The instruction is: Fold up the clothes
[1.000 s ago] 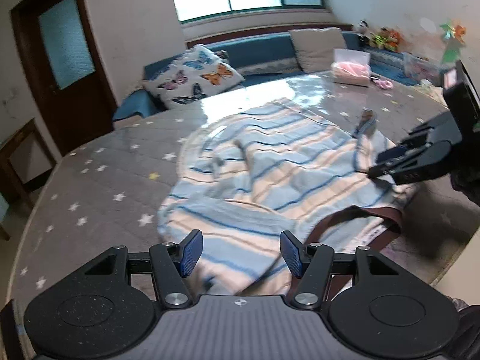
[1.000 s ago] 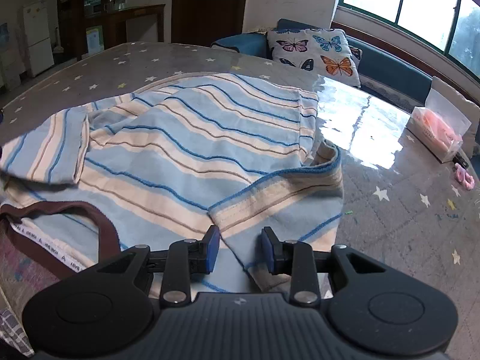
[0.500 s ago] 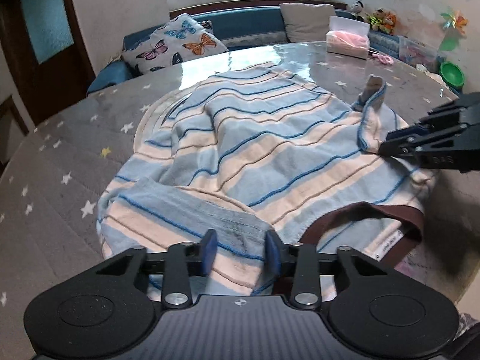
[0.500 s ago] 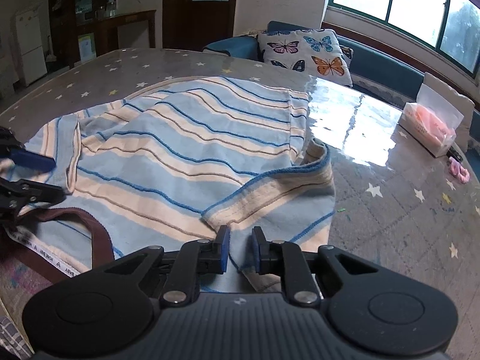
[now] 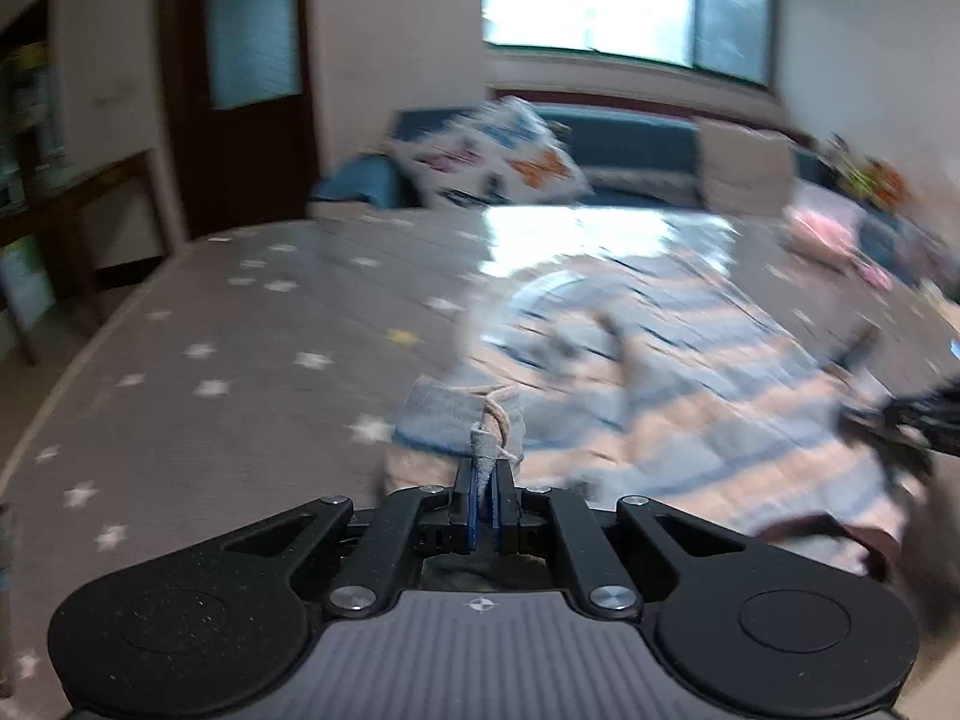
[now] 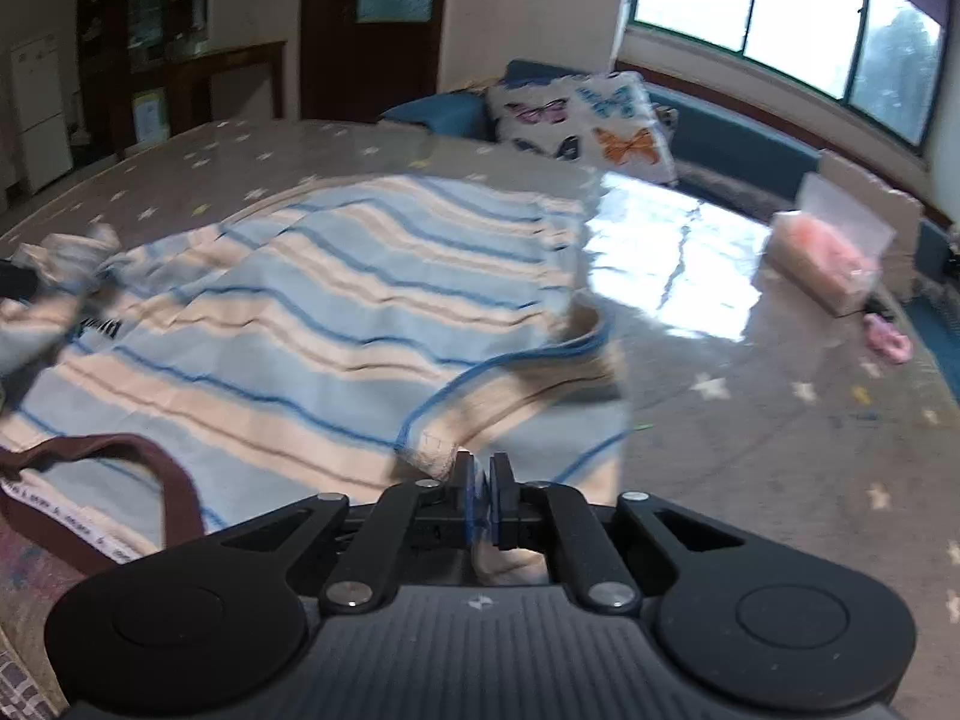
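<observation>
A blue, cream and brown striped shirt [image 6: 336,312] with a brown collar [image 6: 162,480] lies spread on the star-patterned table [image 6: 780,450]. My right gripper [image 6: 480,474] is shut on the shirt's near right sleeve edge. My left gripper [image 5: 485,480] is shut on a bunched corner of the shirt [image 5: 690,384], pinched cloth sticking up between the fingers. The left gripper shows blurred at the left edge of the right wrist view [image 6: 18,288]; the right gripper shows at the right edge of the left wrist view [image 5: 918,414].
A clear bag with pink contents [image 6: 834,258] sits at the table's far right, with a small pink item [image 6: 888,339] beside it. A butterfly cushion [image 6: 594,120] lies on the blue sofa behind. A wooden door [image 5: 240,72] stands beyond the table's left.
Both grippers closed on the shirt: the left on the near left corner, the right on the sleeve edge. Both views are now blurred by motion, and the cloth is lifted.
</observation>
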{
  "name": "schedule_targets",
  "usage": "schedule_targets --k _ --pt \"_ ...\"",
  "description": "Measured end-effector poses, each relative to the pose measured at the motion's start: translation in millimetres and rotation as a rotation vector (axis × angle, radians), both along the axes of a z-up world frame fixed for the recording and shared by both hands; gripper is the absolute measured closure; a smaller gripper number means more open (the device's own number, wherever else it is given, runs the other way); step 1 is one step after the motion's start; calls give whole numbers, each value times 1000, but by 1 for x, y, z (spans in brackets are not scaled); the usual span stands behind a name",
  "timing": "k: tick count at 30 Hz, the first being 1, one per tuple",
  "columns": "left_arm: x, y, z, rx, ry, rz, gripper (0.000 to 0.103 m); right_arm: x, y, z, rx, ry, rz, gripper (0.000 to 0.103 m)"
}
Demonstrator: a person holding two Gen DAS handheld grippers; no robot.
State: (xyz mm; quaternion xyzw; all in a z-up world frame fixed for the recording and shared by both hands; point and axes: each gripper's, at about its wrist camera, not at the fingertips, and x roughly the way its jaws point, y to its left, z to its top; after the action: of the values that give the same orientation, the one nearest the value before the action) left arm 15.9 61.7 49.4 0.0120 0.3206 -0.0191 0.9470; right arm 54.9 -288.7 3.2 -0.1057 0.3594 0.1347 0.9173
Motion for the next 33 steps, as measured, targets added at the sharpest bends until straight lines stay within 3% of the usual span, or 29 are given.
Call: schedule_targets --k 5,10,15,17,18,21,24,28,33 --pt "-7 43 1 -9 5 140 99 -4 -32 13 -2 -40 -107 100" --pt "-9 66 -12 34 81 231 98 -10 -72 16 -36 -42 -252 100" --pt "-5 81 -19 38 137 296 90 -8 -99 16 -61 -26 -340 95" --pt "-2 79 -16 50 130 297 84 -6 -98 21 -58 -47 -333 95" --pt "0 74 -15 60 126 299 72 -3 -96 22 -49 -52 -320 95" --pt "7 68 -9 90 95 307 56 11 -82 23 -9 -52 -250 91" --pt "15 67 -5 94 88 309 53 28 -60 19 15 -41 -171 84" --pt "31 56 -1 103 80 278 51 48 -33 10 18 -33 -89 83" --pt "60 37 0 103 69 210 51 74 -28 -6 13 8 -90 83"
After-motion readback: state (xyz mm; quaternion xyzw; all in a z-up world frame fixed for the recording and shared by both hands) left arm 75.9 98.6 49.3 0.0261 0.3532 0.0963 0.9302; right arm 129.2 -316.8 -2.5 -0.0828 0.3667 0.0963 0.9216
